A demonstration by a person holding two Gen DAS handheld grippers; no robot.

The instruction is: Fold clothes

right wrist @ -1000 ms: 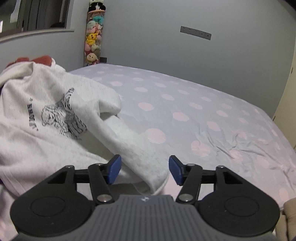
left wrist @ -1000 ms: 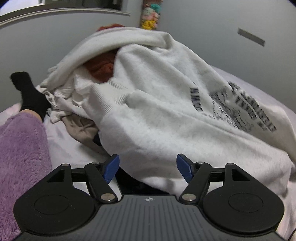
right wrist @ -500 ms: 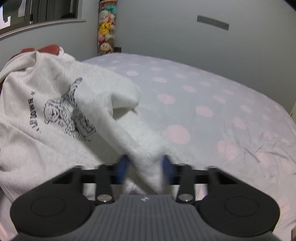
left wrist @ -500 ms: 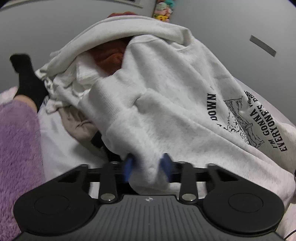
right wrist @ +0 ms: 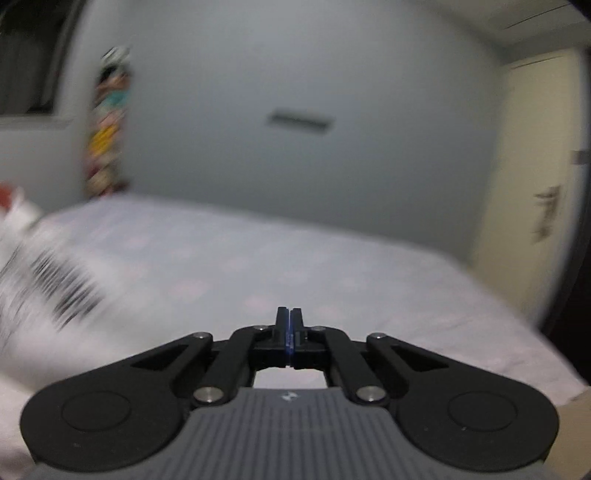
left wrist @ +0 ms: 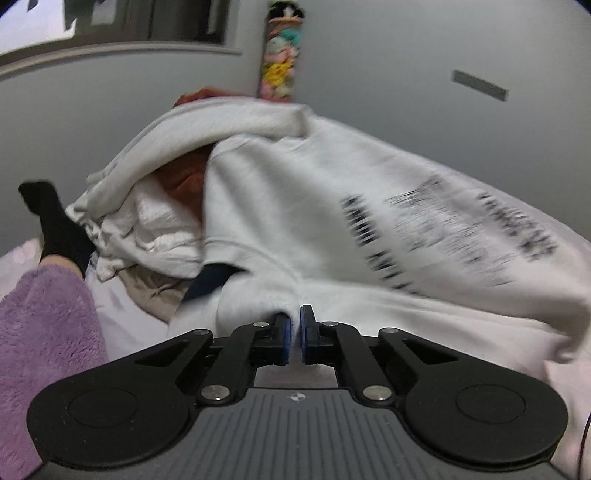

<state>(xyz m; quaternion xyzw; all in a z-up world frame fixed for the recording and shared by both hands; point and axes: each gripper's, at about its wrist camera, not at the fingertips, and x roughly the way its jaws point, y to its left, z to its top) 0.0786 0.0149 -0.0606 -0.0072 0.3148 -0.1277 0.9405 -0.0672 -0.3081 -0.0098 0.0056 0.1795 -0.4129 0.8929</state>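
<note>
We see the left gripper with jaws just closed on a fold of the white sweatshirt, heaped on the bed over other clothes, right gripper jaws just shut, nothing visible between them

This is looking like a bedroom in a home. A bed with a pale sheet dotted in pink is filling most of the right wrist view, running back to a plain grey wall. In the far left corner a column of soft toys is hanging. A cream door with a lever handle is standing at the right, and a window with a sill is showing at the upper left. Clothes are lying heaped on the bed at the left, beside a leg in a fuzzy purple trouser and a black sock.
</note>
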